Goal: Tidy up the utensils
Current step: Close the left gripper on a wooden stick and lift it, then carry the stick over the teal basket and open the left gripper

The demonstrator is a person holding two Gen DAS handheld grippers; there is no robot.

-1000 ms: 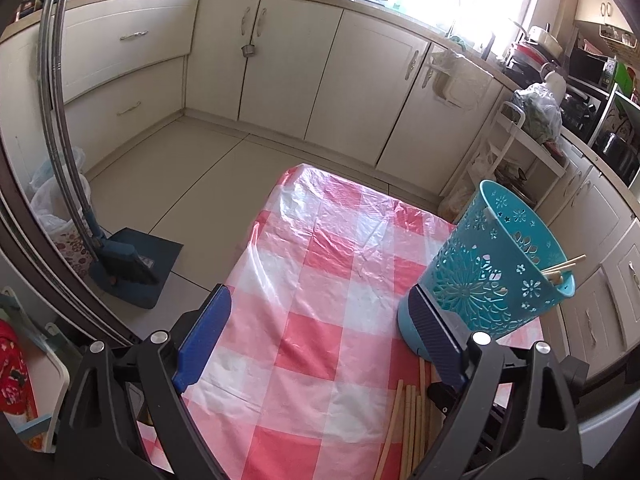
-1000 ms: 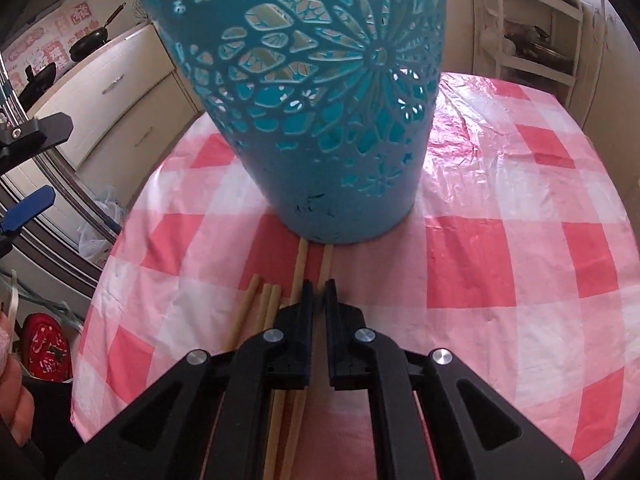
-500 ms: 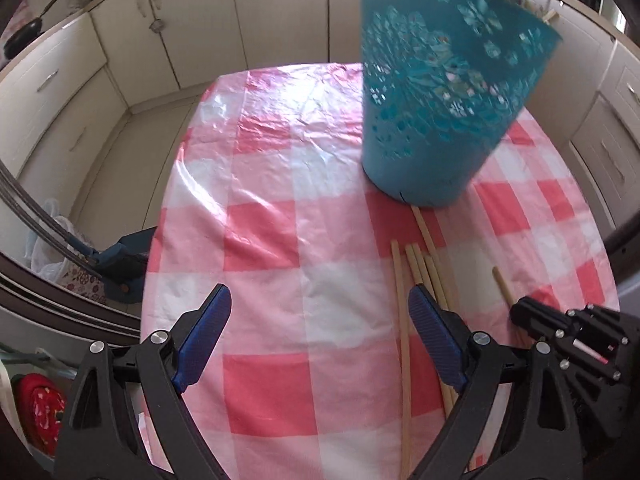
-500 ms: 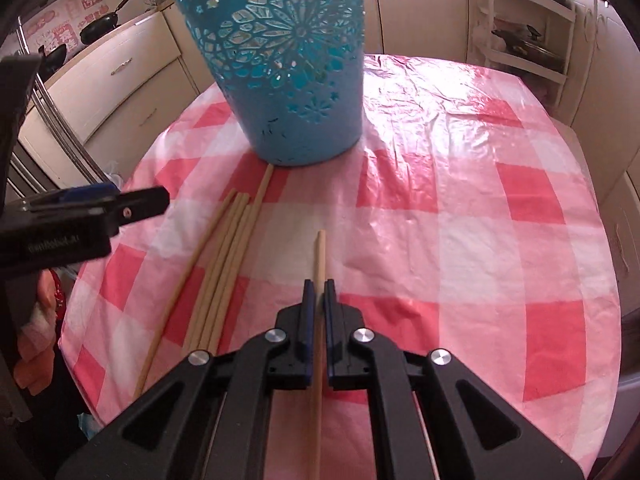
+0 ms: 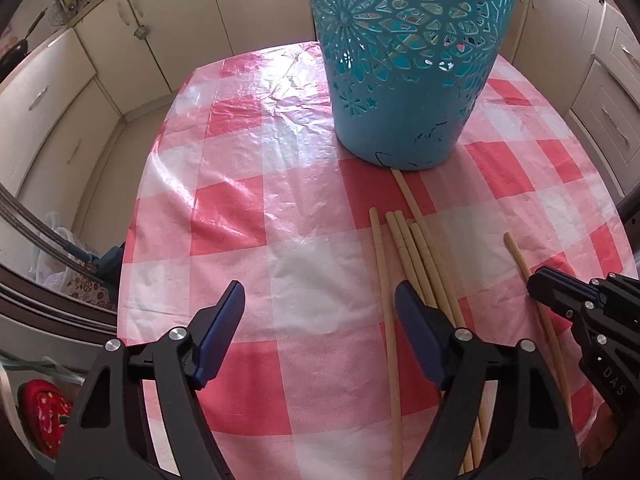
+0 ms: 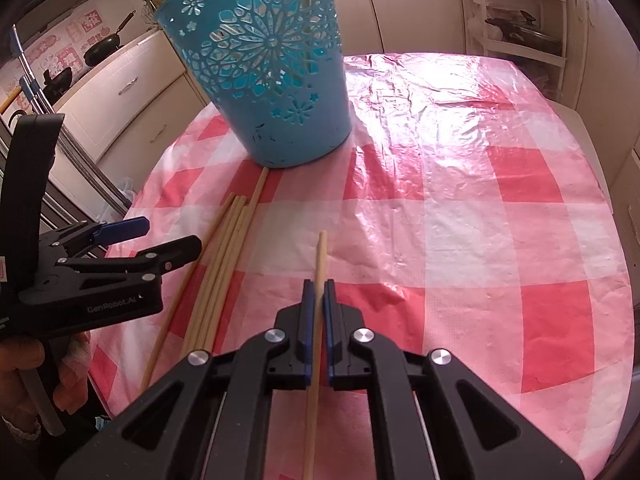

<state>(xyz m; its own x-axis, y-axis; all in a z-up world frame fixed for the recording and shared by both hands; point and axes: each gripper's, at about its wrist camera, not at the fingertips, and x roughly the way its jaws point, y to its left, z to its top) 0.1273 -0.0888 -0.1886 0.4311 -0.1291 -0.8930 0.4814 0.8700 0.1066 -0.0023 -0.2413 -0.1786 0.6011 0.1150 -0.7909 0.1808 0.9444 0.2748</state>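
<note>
Right gripper (image 6: 316,300) clamped on one chopstick (image 6: 320,256); left gripper (image 5: 320,312) wide, closing on nothing. Basket (image 5: 408,64) at twelve o'clock.

A pink-and-white checked plastic cloth (image 6: 460,208) covers the counter, cream cabinets (image 5: 52,120) stand behind, and black pans (image 6: 102,48) sit at the wall.

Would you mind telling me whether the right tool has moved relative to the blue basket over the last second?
Yes. The right tool, shut on one chopstick, has drawn back from the blue basket, which fills far less of its view.
</note>
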